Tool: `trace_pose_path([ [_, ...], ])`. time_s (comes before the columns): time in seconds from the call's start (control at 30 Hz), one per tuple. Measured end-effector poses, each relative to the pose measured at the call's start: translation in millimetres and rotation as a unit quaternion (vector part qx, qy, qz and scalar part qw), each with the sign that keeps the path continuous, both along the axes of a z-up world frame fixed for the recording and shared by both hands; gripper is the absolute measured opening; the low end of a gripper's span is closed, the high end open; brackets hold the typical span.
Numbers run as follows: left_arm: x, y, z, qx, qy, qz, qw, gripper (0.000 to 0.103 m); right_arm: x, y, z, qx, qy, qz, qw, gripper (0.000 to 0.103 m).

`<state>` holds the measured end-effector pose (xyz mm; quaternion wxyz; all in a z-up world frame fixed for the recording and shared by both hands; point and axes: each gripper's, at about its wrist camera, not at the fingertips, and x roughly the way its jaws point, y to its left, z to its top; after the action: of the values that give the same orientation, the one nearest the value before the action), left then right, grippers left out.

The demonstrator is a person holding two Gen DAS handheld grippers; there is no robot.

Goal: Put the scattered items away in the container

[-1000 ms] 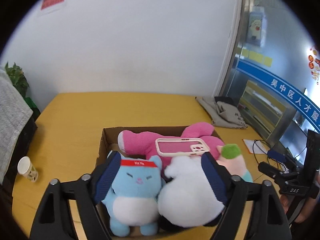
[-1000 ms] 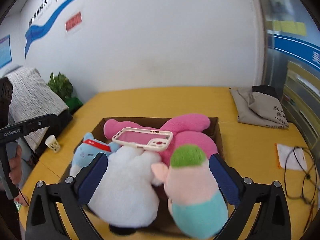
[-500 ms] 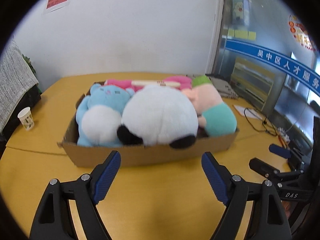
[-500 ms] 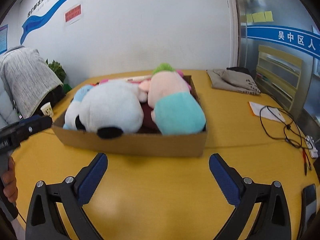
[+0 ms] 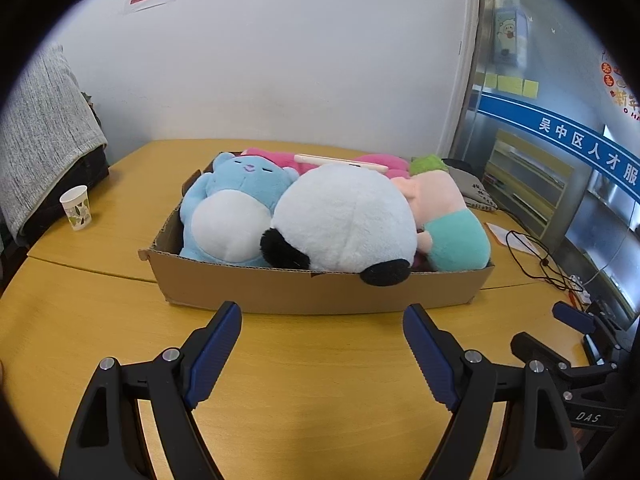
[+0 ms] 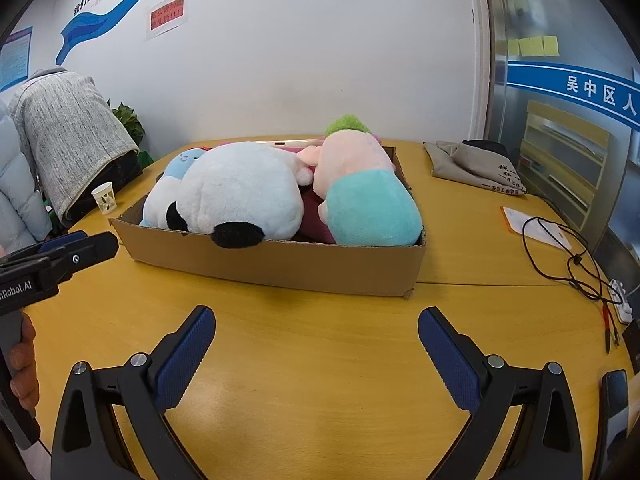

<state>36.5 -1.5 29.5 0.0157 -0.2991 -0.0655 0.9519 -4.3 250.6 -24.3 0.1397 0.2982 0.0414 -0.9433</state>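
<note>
A cardboard box point(image 5: 320, 290) point(image 6: 280, 264) stands on the yellow table, full of plush toys: a blue bear point(image 5: 232, 204), a white panda point(image 5: 344, 220) point(image 6: 240, 196), a pink-and-teal doll with green hair point(image 5: 452, 220) point(image 6: 360, 196), and a pink plush point(image 5: 276, 158) at the back. A pale phone case point(image 5: 340, 160) lies on top. My left gripper point(image 5: 322, 316) is open and empty, just in front of the box. My right gripper point(image 6: 316, 320) is open and empty, also short of the box's front wall.
A paper cup point(image 5: 76, 208) point(image 6: 104, 198) stands at the table's left. A grey cloth bag point(image 6: 476, 168), a paper point(image 6: 532, 226) and black cables point(image 6: 568, 256) lie at the right. A person in grey point(image 6: 68, 140) stands at the left. The left gripper's body point(image 6: 48, 264) shows in the right wrist view.
Both grippers have pulled back and down from over the toys to low in front of the box. Both stay open and empty.
</note>
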Motion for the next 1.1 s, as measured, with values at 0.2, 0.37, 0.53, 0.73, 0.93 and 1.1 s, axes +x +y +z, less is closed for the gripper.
trace_pose_path([
  [0.2,-4.1,-1.4,-5.1,-0.011,0.003,0.0,0.9999,0.083,-3.0,-4.1,-0.1,0.01,0.007,-0.004,1.0,0.103],
  [0.37,-7.7,-4.5,-8.0,-0.014,-0.001,-0.001,0.9999,0.083,-7.5,-6.1,-2.8,0.013,0.006,-0.006,1.0,0.103],
  [0.53,-8.8,-4.6,-11.1,-0.026,-0.004,-0.001,0.9997,0.083,-11.8,-11.4,-4.3,0.018,0.01,-0.003,1.0,0.103],
  [0.73,-10.5,1.5,-13.9,-0.028,-0.004,-0.007,0.9996,0.083,-12.7,-15.9,-5.6,0.028,0.017,-0.001,0.999,0.103],
  [0.93,-11.9,7.4,-16.1,-0.029,-0.01,-0.012,0.9995,0.083,-15.4,-11.6,-9.5,0.026,0.012,-0.003,1.0,0.103],
  [1.1,-12.0,10.4,-17.5,-0.031,-0.014,-0.011,0.9994,0.083,-16.5,-11.0,-13.2,0.02,0.008,-0.004,1.0,0.103],
])
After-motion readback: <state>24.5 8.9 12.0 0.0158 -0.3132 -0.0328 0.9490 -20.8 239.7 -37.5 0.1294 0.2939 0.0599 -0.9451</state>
